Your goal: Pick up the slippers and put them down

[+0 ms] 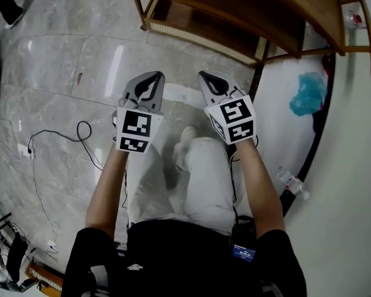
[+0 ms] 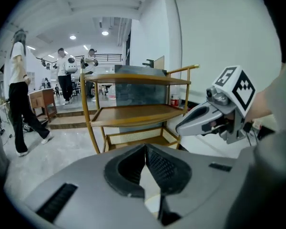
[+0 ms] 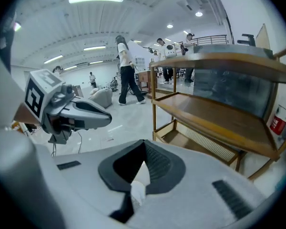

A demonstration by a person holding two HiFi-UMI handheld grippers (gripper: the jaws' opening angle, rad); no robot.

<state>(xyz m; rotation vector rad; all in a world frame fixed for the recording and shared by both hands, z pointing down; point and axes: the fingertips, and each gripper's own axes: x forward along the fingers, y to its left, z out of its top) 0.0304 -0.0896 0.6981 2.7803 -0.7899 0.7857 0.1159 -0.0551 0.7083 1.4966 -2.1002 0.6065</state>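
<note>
My left gripper and right gripper are held side by side in the air above my knees, both pointing towards the shelf. In the left gripper view the left gripper has its jaws together at the tips, with a strip of white slipper showing between the pads. In the right gripper view the right gripper is shut on a fluffy white slipper edge. The gripper bodies hide the rest of each slipper. Each gripper also sees the other: the right gripper and the left gripper.
A wooden shelf cart stands just ahead, its middle shelf about level with the grippers. A black cable trails over the marble floor at the left. A blue bag lies on the white surface at the right. Several people stand further back.
</note>
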